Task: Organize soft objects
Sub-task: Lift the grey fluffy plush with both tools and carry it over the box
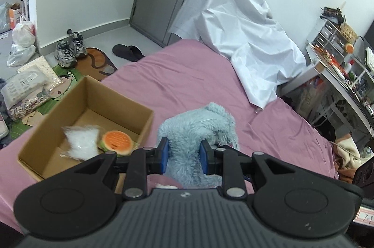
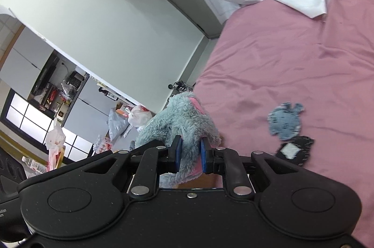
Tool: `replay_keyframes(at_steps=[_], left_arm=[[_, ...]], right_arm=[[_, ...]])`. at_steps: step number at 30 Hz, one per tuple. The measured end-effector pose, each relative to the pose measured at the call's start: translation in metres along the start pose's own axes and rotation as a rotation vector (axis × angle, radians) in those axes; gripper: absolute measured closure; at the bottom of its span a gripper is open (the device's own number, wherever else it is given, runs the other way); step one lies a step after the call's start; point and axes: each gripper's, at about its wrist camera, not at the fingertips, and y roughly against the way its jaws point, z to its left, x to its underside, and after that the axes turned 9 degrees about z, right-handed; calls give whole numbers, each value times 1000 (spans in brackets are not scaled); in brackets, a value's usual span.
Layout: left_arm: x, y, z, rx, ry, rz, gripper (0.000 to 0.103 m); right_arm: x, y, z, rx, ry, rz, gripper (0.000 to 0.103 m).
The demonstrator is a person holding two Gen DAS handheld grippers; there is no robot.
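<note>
A fluffy light-blue plush toy [image 1: 198, 128] hangs above the pink bed [image 1: 187, 79], held by both grippers. My left gripper [image 1: 184, 155] is shut on its furry body, the blue pads pressed into the fur. My right gripper [image 2: 191, 153] is shut on another part of the same plush toy [image 2: 182, 119], where some pink fabric shows. An open cardboard box [image 1: 126, 98] sits on the bed just left of the toy. Inside it lie a white fluffy item [image 1: 80, 142] and an orange round plush [image 1: 116, 140].
A white sheet [image 1: 243, 21] drapes over something at the bed's far end. A blue patch [image 2: 286, 120] and a black-and-white patch [image 2: 294, 149] lie on the bed [image 2: 292, 56]. Shoes [image 1: 70, 49], a slipper [image 1: 127, 52], bags and packages cover the floor at left. A cluttered desk [image 1: 336, 75] stands right.
</note>
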Motion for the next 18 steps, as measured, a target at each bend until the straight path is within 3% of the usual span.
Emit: replay_keyframes(at_steps=[8, 18], left_arm=[[-8, 4, 37, -2, 38, -4, 77], [-13, 3, 84, -25, 101, 18, 78]], right_arm=[[5, -24, 25, -9, 30, 11, 86], [14, -58, 52, -16, 93, 93, 82]])
